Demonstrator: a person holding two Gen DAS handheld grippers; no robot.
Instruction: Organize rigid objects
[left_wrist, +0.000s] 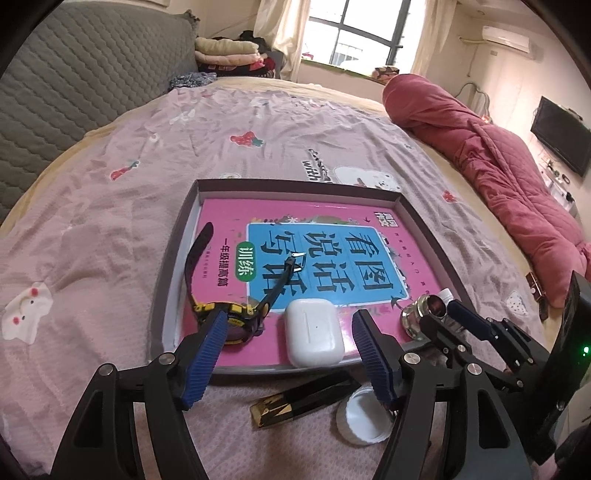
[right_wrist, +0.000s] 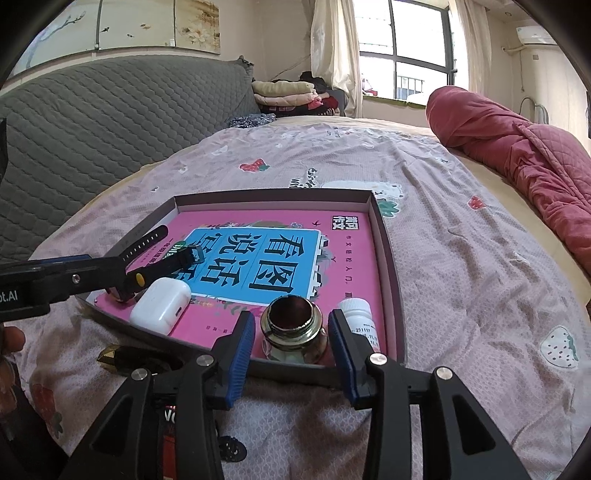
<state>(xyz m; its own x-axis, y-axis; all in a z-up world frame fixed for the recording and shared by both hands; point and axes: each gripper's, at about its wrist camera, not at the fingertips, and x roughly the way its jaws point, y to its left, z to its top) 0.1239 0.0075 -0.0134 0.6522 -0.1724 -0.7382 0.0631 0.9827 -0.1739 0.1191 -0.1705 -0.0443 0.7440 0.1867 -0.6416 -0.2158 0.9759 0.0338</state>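
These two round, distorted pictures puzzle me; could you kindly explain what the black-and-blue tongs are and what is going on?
They are hand-held grippers, one per hand, each carrying a fisheye camera looking along its fingers. The left gripper stands open over a white earbud case and a watch. The right gripper straddles a metal jar, pads apparently not pressing it. Everything sits on a pink book in a shallow box on a bed. A white cap lies outside it.

A big bed (left_wrist: 258, 125) with a pink strawberry sheet holds a flat tray (left_wrist: 173, 266), a black-and-gold case (left_wrist: 295, 402), a white lid (left_wrist: 364, 419) — and a rolled red quilt (left_wrist: 491, 166).
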